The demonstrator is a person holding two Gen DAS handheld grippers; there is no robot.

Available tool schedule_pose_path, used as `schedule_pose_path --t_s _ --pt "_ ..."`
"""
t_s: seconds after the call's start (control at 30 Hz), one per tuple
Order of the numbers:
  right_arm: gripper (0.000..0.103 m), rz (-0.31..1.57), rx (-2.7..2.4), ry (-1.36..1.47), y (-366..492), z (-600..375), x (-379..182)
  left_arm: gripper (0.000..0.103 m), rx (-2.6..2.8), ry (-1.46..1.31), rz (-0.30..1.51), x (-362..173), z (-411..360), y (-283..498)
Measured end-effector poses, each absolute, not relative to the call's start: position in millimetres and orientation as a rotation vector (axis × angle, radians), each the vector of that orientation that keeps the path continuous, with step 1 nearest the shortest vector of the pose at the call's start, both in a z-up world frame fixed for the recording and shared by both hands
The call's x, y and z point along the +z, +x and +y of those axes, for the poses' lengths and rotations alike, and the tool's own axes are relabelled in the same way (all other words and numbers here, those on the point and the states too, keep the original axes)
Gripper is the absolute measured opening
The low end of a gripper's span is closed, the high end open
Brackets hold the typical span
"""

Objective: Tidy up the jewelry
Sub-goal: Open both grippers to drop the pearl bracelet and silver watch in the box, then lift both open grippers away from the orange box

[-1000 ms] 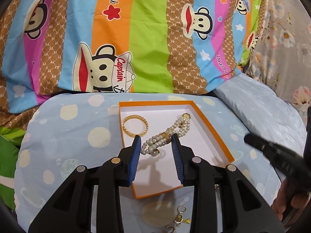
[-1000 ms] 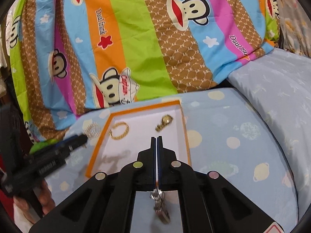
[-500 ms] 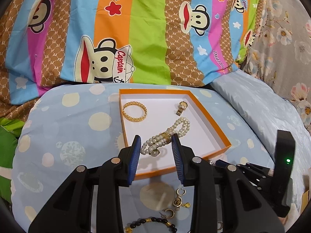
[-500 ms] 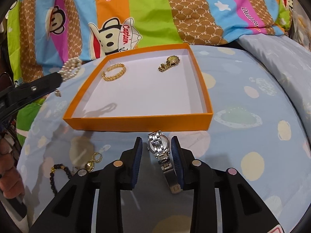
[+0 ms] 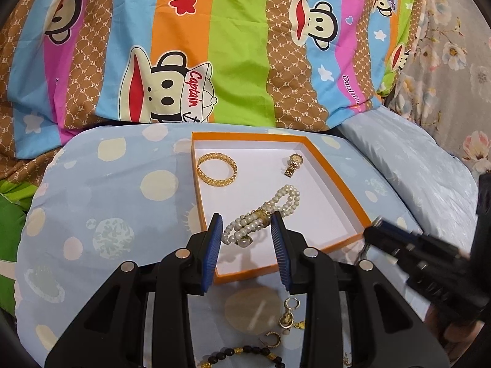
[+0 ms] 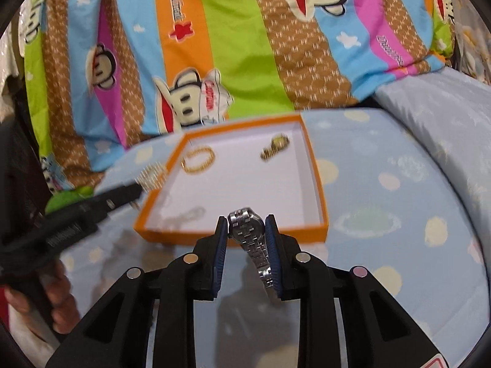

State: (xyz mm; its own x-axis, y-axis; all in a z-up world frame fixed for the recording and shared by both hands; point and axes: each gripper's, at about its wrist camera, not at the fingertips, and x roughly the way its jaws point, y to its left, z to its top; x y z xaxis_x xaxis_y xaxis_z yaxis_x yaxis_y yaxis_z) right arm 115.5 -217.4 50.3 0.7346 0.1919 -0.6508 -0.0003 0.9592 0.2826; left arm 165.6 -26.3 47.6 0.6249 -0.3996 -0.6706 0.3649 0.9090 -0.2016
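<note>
Silver watch lengthwise between closing fingers

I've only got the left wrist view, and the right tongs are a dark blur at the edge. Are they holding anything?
Observer: Yes. The right tongs are closing on a silver watch.
Reviewer: Is it over the box yet?
Observer: Not that I can tell; it shows in front of the near wall of the orange box.
Reviewer: Are my pearls lying in the box?
Observer: No. The pearl bracelet hangs from the left tongs, its shadow on the box floor.
</note>
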Motion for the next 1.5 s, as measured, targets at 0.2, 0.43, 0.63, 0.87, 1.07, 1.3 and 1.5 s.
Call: schedule_pose_path --t_s 0.2,0.43,0.63,0.87,1.07,1.3,1.5 --pt "0.024 0.734 0.152 0.302 162.5 -220.9 59.9 0.032 -0.430 -0.005 0.776 46.3 -43.5 188.8" --pt "0.023 0.719 0.180 0.411 211.4 -232.5 49.6 0.032 -0.405 0.003 0.831 23.8 -59.9 223.8" --pt "0.023 0.758 0.096 0.327 217.9 -234.1 25.2 0.033 -0.403 0.002 0.880 7.4 -65.2 234.1" --pt "0.024 0.812 0.066 0.302 193.2 -241.7 6.7 0.033 -0.415 0.028 0.896 0.2 -71.9 225.1" --pt "0.025 0.773 0.043 0.262 170.2 -238.5 15.4 0.040 -0.415 0.013 0.896 -0.6 -69.1 216.8" --pt "0.025 0.759 0.026 0.248 142.2 -237.0 17.5 0.057 -0.393 -0.020 0.803 24.7 -54.8 199.3" --pt "0.027 0.751 0.004 0.258 111.1 -238.6 19.0 0.057 -0.368 -0.078 0.768 43.3 -24.4 179.6"
